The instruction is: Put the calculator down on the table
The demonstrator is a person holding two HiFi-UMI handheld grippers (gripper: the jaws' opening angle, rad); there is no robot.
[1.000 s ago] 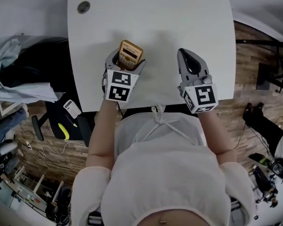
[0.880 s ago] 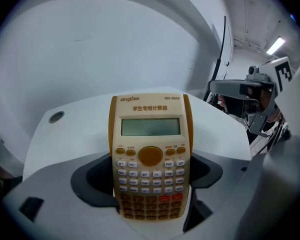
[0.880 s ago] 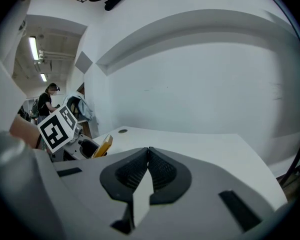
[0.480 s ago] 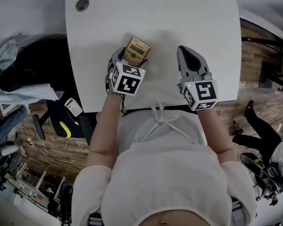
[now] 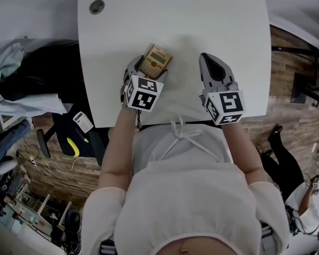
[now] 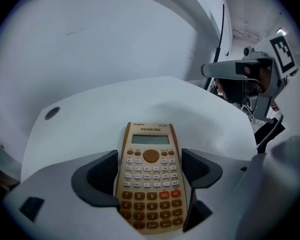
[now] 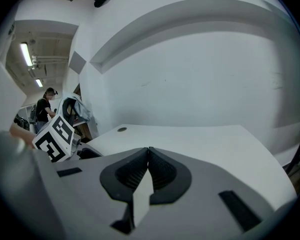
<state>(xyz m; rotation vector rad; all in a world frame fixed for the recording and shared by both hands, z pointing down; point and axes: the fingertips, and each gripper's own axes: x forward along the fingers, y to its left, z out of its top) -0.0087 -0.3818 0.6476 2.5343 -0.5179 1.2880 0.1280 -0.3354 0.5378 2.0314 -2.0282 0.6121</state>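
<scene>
White table [image 5: 218, 25] fills the upper frame of the head view; at its centre the left gripper [image 5: 148, 71] is clamped on the tan calculator [image 6: 150, 169], one jaw pressed to each long edge beside the number keys; the display end points toward the top of the frame and sits low over the surface, though whether it touches cannot be told. At centre right, the right gripper [image 7: 148, 156] hangs over the table with its jaws pressed together on nothing; a round cable port [image 5: 97, 6] marks the upper left corner. Likely hazard: jaws opened before the case lies flat would let the calculator drop and skid; a tilted release could land it on its top edge.
</scene>
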